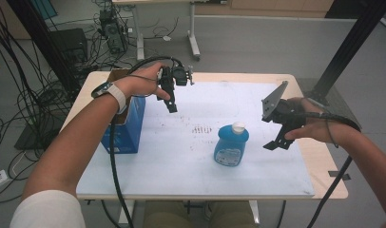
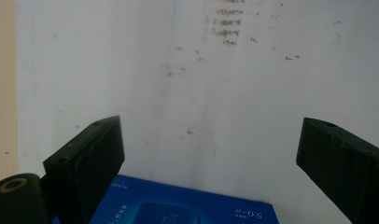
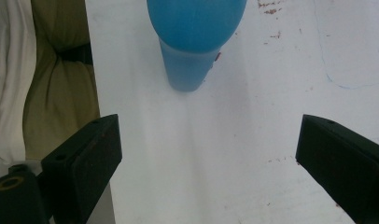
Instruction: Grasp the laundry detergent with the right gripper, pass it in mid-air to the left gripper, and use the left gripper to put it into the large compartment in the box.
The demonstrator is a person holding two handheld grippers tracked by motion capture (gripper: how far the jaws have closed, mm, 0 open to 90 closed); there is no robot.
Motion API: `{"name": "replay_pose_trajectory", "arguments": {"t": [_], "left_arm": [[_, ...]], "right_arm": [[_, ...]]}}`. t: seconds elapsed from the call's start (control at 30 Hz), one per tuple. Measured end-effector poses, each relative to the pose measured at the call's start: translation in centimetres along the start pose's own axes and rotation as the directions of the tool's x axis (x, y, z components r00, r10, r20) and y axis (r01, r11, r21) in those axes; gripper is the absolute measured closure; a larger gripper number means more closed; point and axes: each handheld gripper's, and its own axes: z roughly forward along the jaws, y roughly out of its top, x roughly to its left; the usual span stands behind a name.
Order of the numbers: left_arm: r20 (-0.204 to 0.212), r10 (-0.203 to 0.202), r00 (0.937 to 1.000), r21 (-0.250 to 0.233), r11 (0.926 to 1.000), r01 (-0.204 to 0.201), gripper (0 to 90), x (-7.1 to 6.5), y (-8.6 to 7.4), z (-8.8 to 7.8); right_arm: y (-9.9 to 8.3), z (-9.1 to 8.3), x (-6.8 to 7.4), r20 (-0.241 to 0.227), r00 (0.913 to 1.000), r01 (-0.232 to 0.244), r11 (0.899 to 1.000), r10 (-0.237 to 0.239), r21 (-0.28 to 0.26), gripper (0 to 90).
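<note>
— On the white counter [image 1: 191,156], what is seen near the middle?

— A blue bottle [image 1: 231,145] with a white cap is stood upright there, slightly toward the right side. A blue box [image 1: 127,126] is set at the left side, near the counter's left edge, well apart from the bottle.

— How is the left claw [image 1: 172,105] held?

— It is held in the air just beside the blue box, on its right, pointing down. In the left gripper view its jaws are spread wide, with nothing between them; the stained white surface is seen below, and the box's printed top [image 2: 178,207] is seen at the bottom edge.

— And the right claw [image 1: 275,143]?

— It is held above the counter's right part, to the right of the bottle and not touching it. Its jaws are also spread wide and nothing is gripped. In the right gripper view the bottle [image 3: 194,32] is seen ahead of the jaws, apart from both.
</note>
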Motion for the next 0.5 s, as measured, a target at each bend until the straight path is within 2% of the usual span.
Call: {"name": "replay_pose_trajectory", "arguments": {"t": [0.5], "left_arm": [[-0.007, -0.007, 1.0000, -0.015, 0.9999, 0.007, 8.0, -0.21, -0.09, -0.39]], "right_arm": [[-0.15, -0.44, 0.29, 0.012, 0.9999, -0.004, 1.000, 0.004, -0.007, 6.9]]}}
